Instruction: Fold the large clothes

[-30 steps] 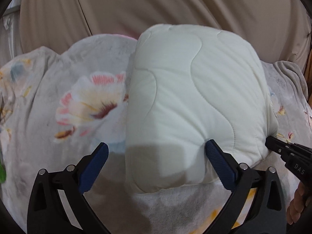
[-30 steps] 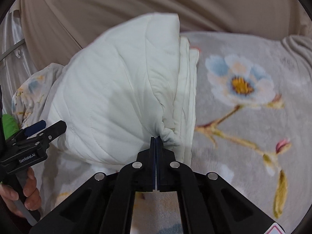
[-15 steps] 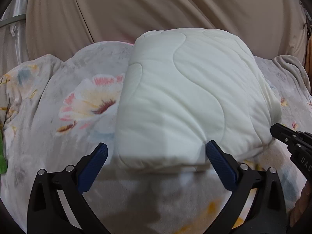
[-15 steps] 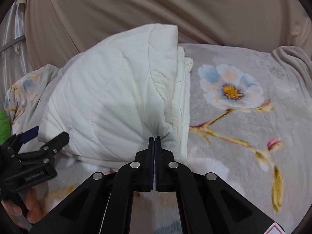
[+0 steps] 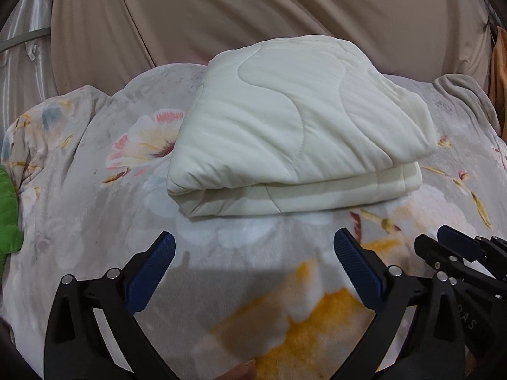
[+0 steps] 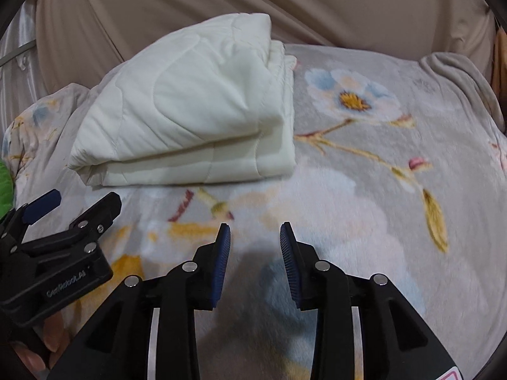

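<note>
Quilt folded, long axis left-right, far of both empty grippers: left wide open, right part open.

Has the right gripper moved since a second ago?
Yes. The right gripper let go and backed off the folded cream quilted blanket, toward the near floral bedspread.

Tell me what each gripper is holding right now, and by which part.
Nothing. The left gripper and right gripper are both open and apart from the folded white quilt.
</note>
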`<state>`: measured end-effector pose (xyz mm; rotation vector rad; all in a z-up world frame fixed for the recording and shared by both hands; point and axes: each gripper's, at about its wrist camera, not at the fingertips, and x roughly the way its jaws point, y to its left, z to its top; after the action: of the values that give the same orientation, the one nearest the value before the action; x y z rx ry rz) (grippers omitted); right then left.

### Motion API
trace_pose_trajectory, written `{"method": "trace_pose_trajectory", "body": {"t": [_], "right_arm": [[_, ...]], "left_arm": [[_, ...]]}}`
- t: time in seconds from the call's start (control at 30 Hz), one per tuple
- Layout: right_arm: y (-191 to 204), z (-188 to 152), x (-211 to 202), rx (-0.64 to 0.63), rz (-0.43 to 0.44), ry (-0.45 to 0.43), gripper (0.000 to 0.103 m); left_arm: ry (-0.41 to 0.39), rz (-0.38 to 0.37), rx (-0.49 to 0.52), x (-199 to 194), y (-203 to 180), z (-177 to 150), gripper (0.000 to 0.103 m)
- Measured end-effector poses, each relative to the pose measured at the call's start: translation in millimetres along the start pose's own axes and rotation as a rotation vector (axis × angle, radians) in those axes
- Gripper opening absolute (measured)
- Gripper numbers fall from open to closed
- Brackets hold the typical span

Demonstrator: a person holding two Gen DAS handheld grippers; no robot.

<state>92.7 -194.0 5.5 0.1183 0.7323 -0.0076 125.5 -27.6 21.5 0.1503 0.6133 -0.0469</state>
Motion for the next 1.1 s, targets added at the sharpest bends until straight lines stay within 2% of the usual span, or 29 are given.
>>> {"method": "trace_pose_trajectory", "body": {"t": [0.27, 1.1], "right_arm": [[5.9, -6.2, -7.3, -0.03, -0.025, -0.027, 0.042], [11.5, -7.1, -4.4, -0.054, -0.084, -0.018, 0.043]], "left_arm": [[-0.01, 0.022, 0.01, -5.5, -3.5, -4.0, 0.098], [0.044, 0.032, 0.018, 6.3, -4.2, -5.5, 0.098]]}}
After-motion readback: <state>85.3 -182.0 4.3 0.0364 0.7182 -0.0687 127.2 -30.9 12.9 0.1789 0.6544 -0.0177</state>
